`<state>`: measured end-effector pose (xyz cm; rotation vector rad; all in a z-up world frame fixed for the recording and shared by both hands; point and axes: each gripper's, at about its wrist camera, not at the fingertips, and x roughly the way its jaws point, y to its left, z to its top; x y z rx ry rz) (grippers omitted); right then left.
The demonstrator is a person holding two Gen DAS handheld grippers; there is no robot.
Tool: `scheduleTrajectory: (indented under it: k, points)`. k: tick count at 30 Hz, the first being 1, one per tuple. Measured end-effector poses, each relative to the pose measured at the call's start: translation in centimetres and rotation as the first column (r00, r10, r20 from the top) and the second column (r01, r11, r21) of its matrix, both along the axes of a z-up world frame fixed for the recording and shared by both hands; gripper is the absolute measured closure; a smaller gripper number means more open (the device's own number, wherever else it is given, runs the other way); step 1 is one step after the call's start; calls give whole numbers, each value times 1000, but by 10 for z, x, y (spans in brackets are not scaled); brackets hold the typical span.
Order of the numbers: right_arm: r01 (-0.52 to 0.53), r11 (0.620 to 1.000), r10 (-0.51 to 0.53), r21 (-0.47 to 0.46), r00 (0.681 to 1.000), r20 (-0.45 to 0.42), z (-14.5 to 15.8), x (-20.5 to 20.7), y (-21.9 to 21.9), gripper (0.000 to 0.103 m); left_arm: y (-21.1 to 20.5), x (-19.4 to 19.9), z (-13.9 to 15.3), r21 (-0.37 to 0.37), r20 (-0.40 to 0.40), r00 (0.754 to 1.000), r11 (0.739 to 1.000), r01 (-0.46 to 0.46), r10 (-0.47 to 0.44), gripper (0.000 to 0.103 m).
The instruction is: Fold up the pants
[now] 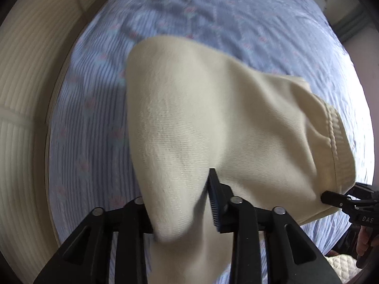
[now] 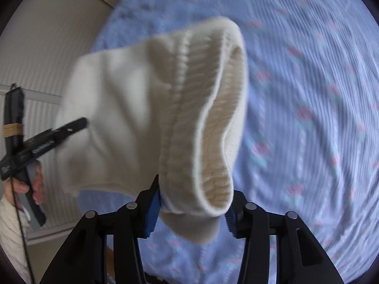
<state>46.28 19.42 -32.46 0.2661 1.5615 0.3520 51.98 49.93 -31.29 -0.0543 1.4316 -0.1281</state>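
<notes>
**Cream pants hanging over the bed**

At the bottom of each wrist view, I am holding the cream pants (image 1: 213, 123) in both claws. My left claw (image 1: 180, 213) is partly open with a fold of fabric between its pads; my right claw (image 2: 193, 203) is partly open around the ribbed waistband (image 2: 213, 108). The pants are filling mid-frame, hanging above the blue flowered bedspread (image 2: 308, 94) behind.

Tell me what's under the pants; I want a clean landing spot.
Under the pants only the blue flowered bedspread shows. Whatever lies directly beneath the cloth is covered.
</notes>
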Motion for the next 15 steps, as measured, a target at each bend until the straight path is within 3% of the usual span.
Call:
scheduleTrajectory:
  k: [2, 4, 7, 12, 15]
  points:
    - [28, 1000, -28, -3, 1000, -7, -1, -3, -15, 46, 0, -6, 0, 39, 1, 1000, 999, -14, 14, 62]
    - [40, 999, -40, -30, 999, 20, 5, -3, -26, 42, -6, -14, 3, 136, 7, 1000, 991, 0, -1, 59]
    - [30, 990, -17, -138, 996, 89, 20, -2, -40, 42, -12, -29, 10, 251, 6, 1000, 968, 1, -2, 56]
    - [25, 978, 12, -207, 984, 178, 52, -13, -71, 42, -35, -68, 48, 288, 57, 998, 957, -20, 4, 49]
    - [10, 980, 38, -197, 971, 236, 80, -35, -91, 31, -60, -97, 78, 258, 119, 993, 965, -46, 16, 41]
